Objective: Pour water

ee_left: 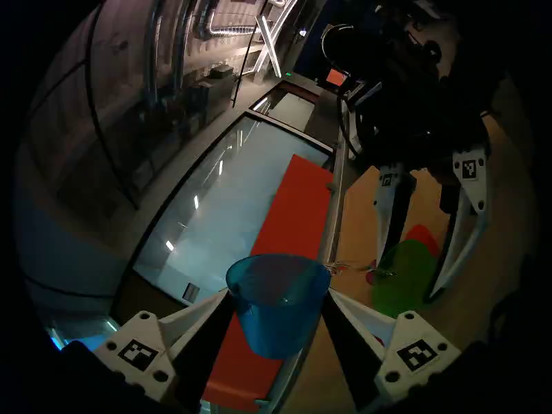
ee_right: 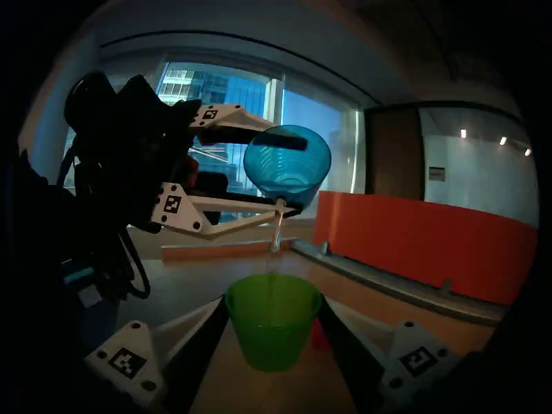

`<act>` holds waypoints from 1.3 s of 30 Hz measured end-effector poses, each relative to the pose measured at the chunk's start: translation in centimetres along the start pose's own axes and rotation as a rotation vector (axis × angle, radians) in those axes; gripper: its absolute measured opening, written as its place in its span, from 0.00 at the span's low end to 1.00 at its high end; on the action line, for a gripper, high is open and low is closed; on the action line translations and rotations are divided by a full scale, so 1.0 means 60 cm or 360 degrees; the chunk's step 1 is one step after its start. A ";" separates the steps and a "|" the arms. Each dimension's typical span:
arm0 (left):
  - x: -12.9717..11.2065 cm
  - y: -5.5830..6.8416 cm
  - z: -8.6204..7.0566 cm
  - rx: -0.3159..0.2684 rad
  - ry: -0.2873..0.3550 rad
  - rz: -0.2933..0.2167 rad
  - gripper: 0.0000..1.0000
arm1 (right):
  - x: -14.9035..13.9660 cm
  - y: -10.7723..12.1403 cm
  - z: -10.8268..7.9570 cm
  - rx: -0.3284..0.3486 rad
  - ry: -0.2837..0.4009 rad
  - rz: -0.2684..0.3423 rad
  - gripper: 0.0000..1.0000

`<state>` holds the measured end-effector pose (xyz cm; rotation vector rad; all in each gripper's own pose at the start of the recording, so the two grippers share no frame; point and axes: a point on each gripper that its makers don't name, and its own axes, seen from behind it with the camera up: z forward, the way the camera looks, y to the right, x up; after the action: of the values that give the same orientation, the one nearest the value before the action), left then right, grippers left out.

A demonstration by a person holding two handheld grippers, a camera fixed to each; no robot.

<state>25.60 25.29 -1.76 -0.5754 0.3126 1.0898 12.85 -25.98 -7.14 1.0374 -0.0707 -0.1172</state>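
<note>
two cups: the left tongs (ee_left: 277, 298) clamp the blue cup (ee_right: 286, 164), tipped at 12 o'clock over the green cup (ee_right: 274, 328), gripped upright by the right tongs (ee_right: 272, 312). one water stream (ee_right: 275, 238) falls between them.

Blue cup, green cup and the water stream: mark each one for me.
Blue cup (ee_right: 286, 165): right gripper view, on its ribbed inner wall.
Green cup (ee_right: 274, 334): right gripper view, on its front outer wall.
Water stream (ee_right: 276, 238): right gripper view, mid-stream below the blue cup's lip.
</note>
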 end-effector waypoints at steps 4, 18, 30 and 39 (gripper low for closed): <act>0.003 -0.001 0.000 0.0008 0.0002 0.0026 0.83 | 0.000 0.000 -0.001 0.0001 0.0001 0.0000 0.92; 0.016 -0.017 -0.005 0.0040 0.0015 0.0086 0.84 | 0.002 0.003 -0.002 -0.0007 0.0009 -0.0004 0.92; 0.028 -0.022 -0.009 0.0050 0.0014 0.0175 0.84 | 0.005 0.001 -0.006 -0.0011 0.0017 -0.0024 0.91; 0.039 -0.026 -0.008 0.0065 0.0026 0.0234 0.83 | 0.006 0.003 -0.007 -0.0018 0.0032 -0.0019 0.91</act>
<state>28.05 26.21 -2.87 -0.5315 0.3951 1.2178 13.28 -25.61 -7.19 1.0274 -0.0454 -0.1180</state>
